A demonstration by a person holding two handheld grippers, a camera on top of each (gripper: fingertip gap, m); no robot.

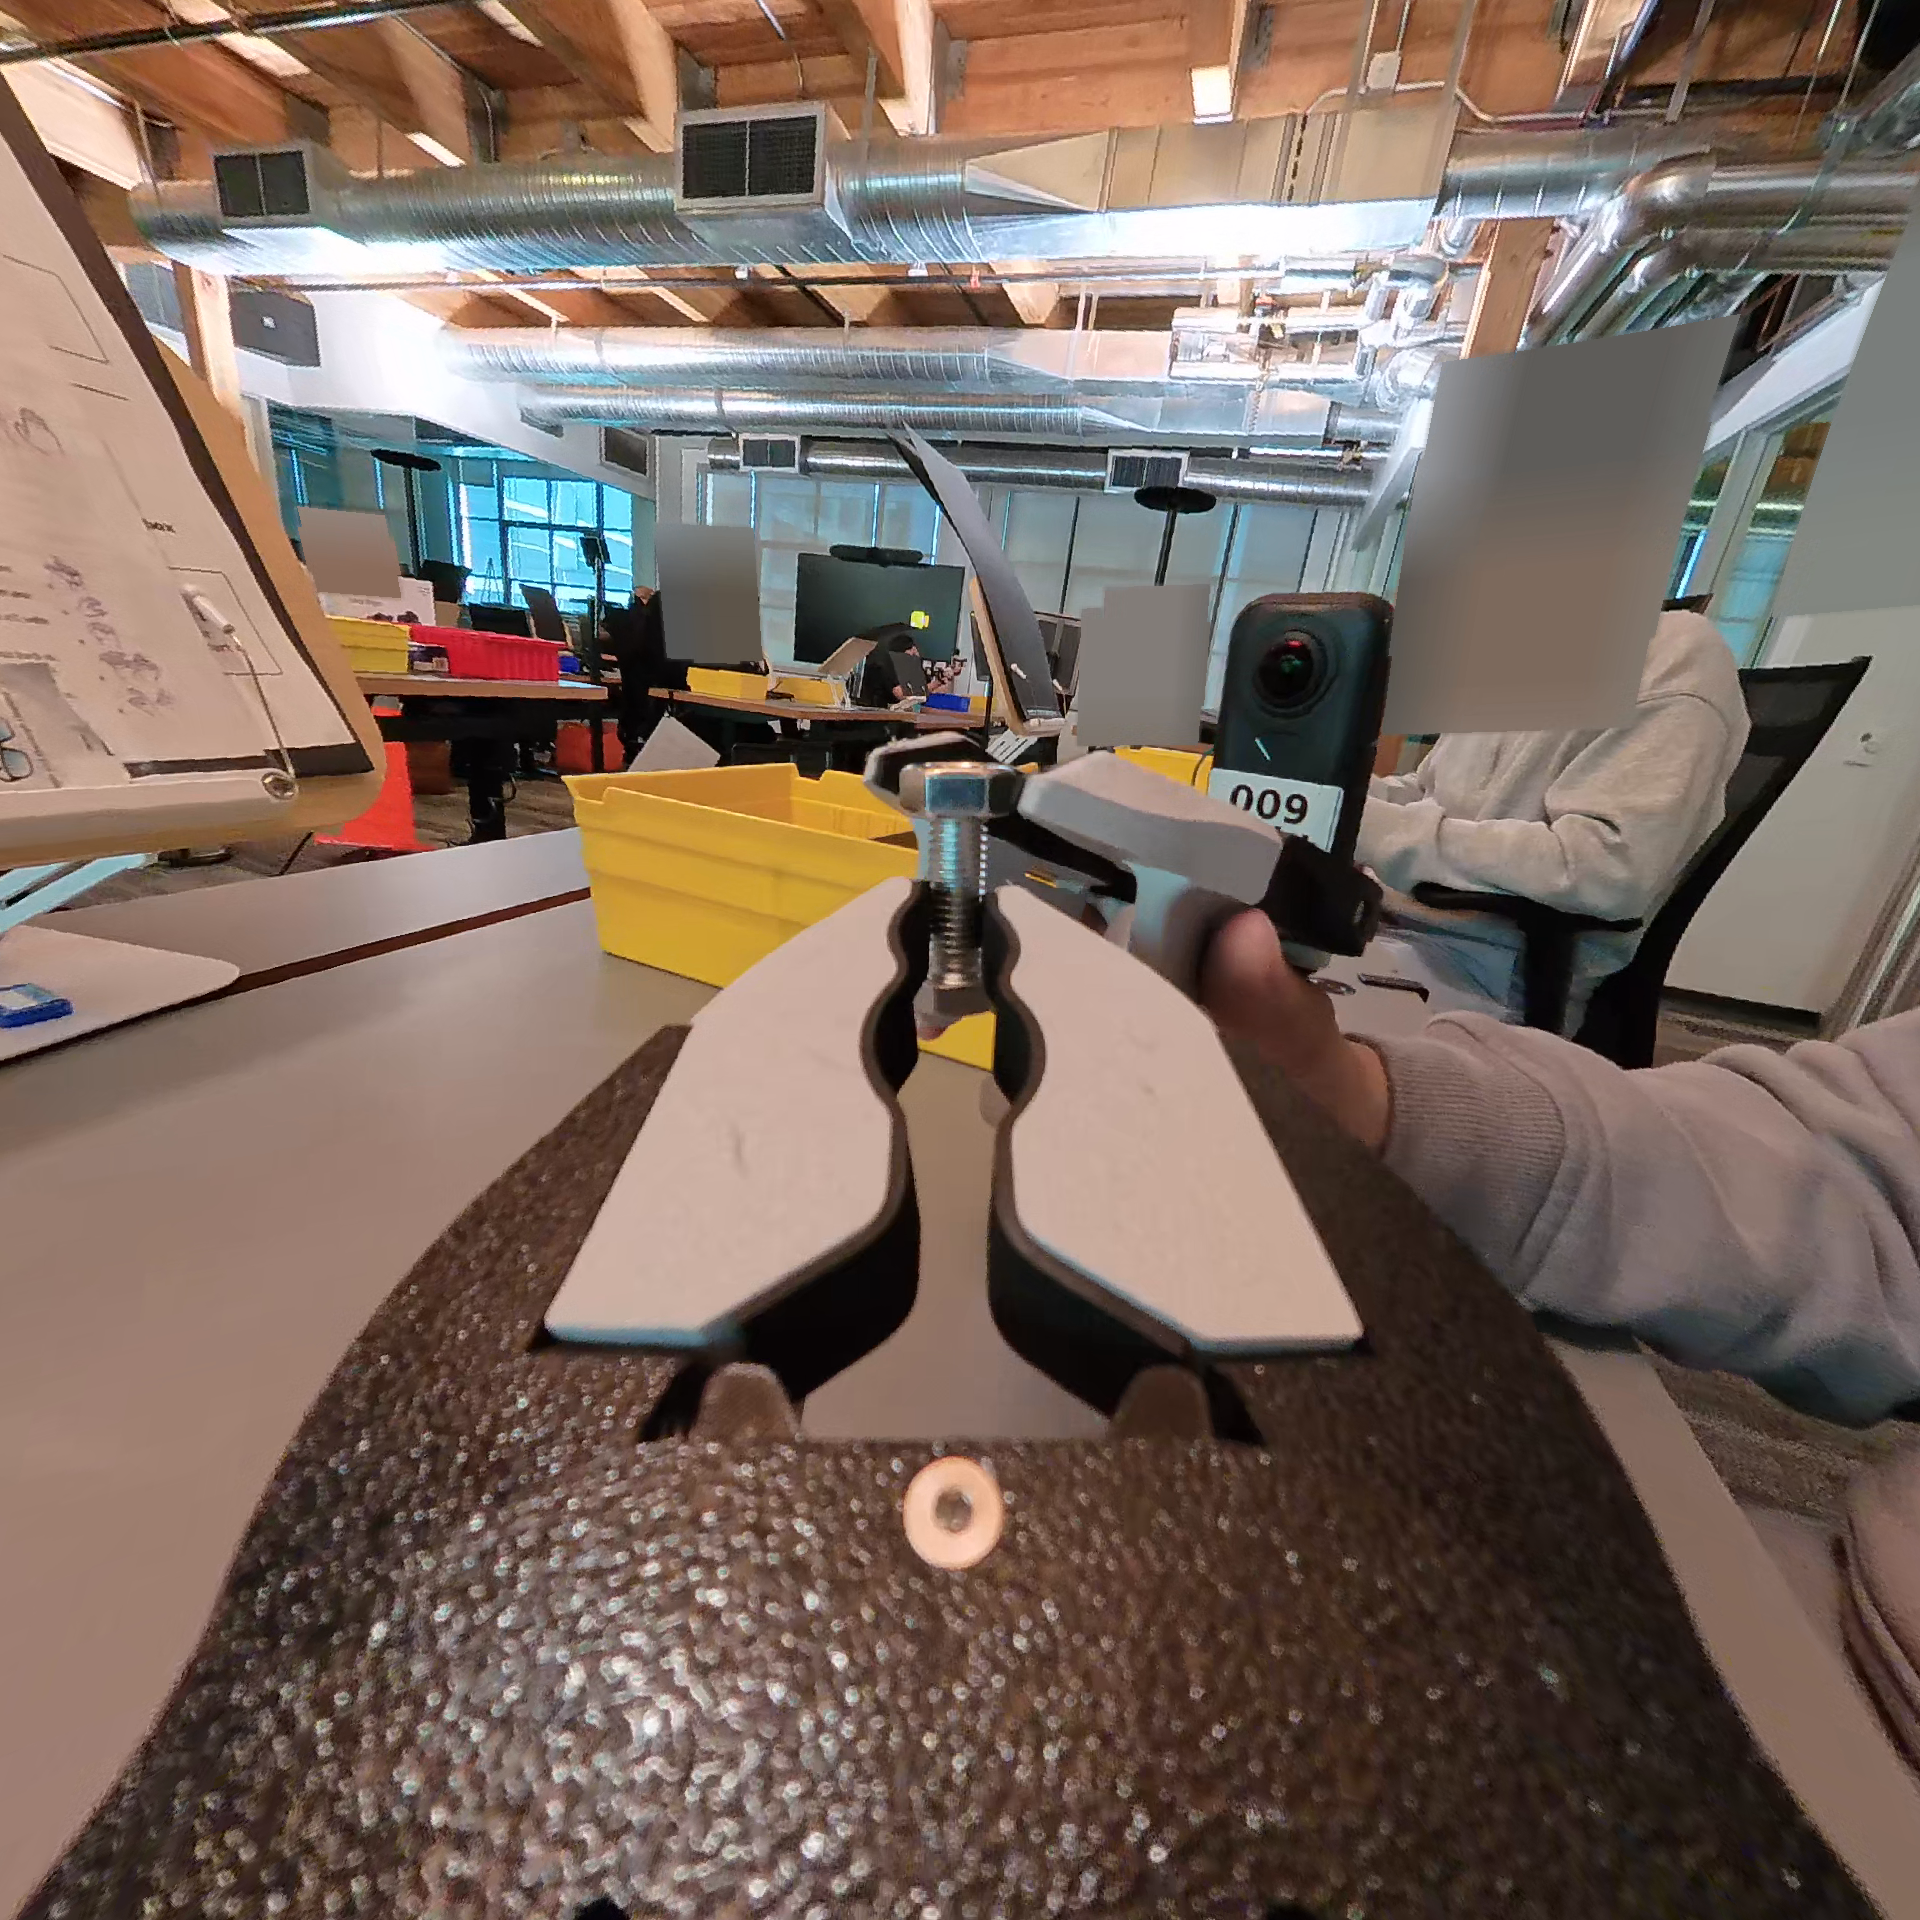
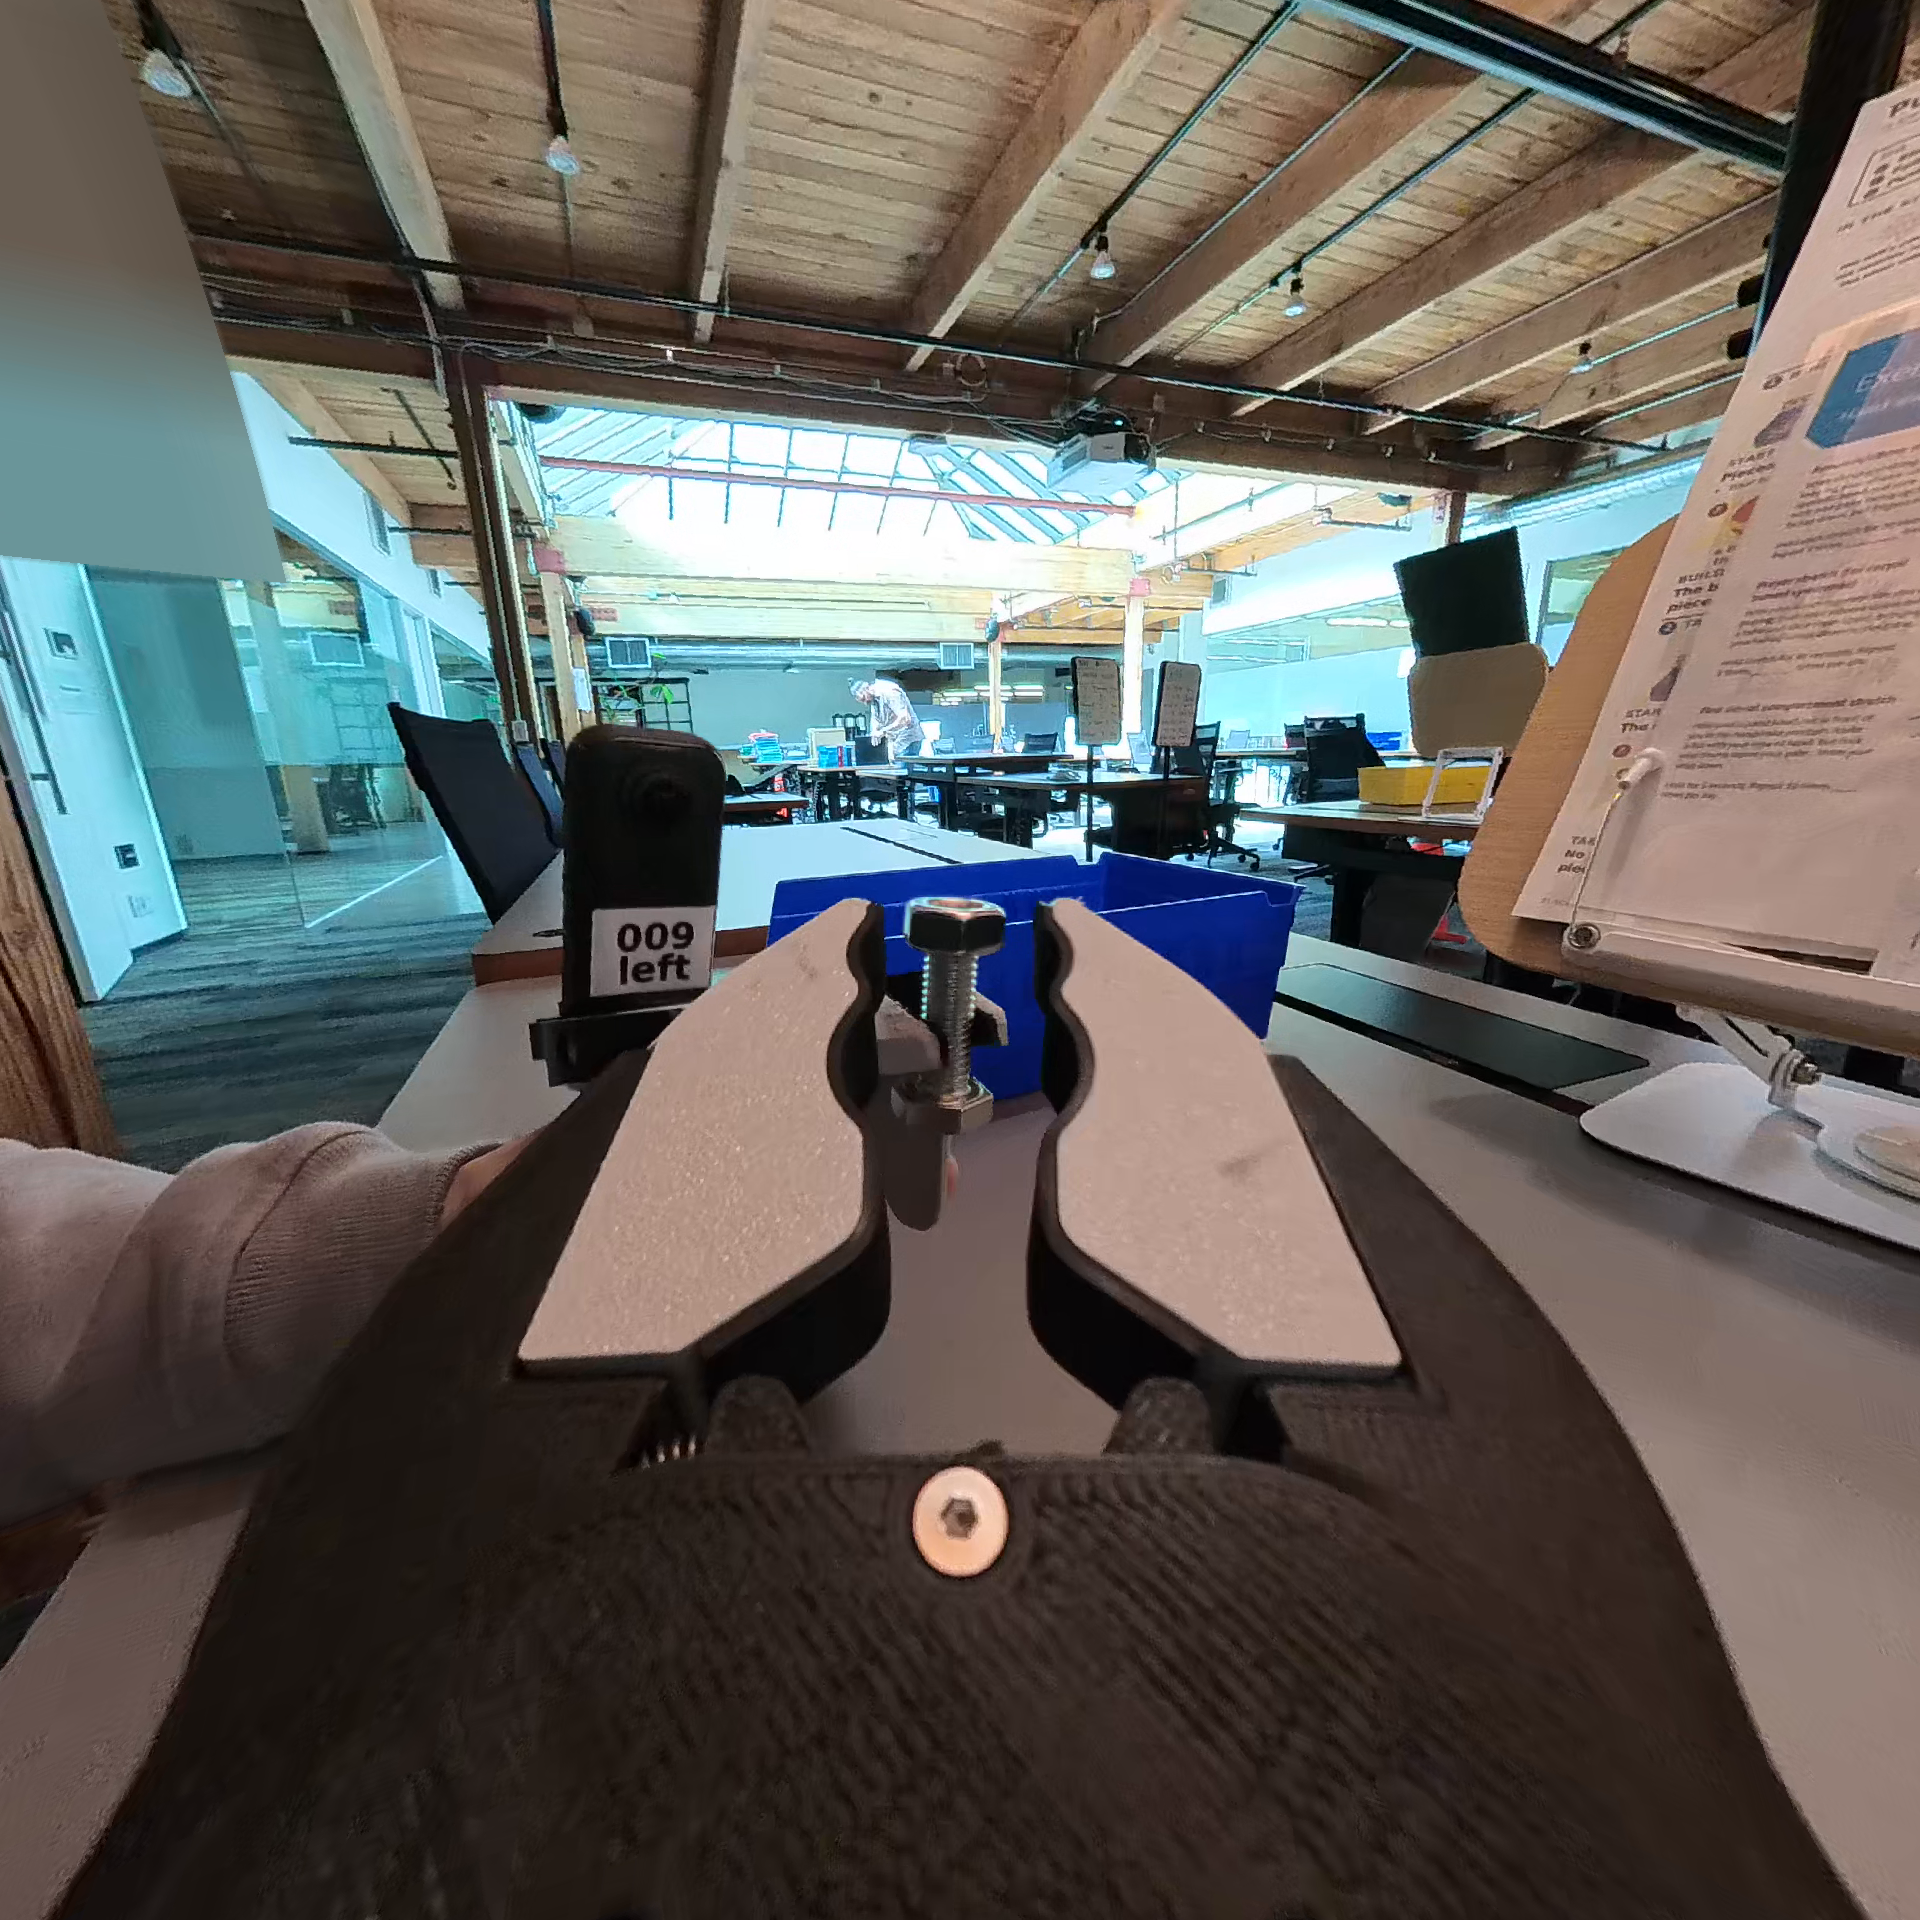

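Left hand-held gripper (image 1: pixel 954 940) is nearly closed, both pads pinching the threaded shank of a steel hex bolt (image 1: pixel 956 883) held upright, hex head on top, above the grey desk (image 1: pixel 312 1091). A nut (image 2: pixel 940 1110) sits low on the thread, just under the left fingertips. Right hand-held gripper (image 2: pixel 956 971) is part open: the bolt head stands between its fingertips with clear space at 3 and 9 o'clock on both sides, so it grips nothing (pads not touching the head in either view). Yellow bin (image 1: pixel 727 862) behind the bolt at 10 o'clock in the left view; blue bin (image 2: pixel 1143 935) behind it in the right view, document stand (image 2: pixel 1714 727) at 2 o'clock. Risks, my read: the left grip is on threads, a narrow round contact, so any sideways push from a right finger could tilt or spin the bolt in the pads. If the right jaws close off-centre on the head, one finger hits first and levers the bolt out; it would then drop to the desk and roll.
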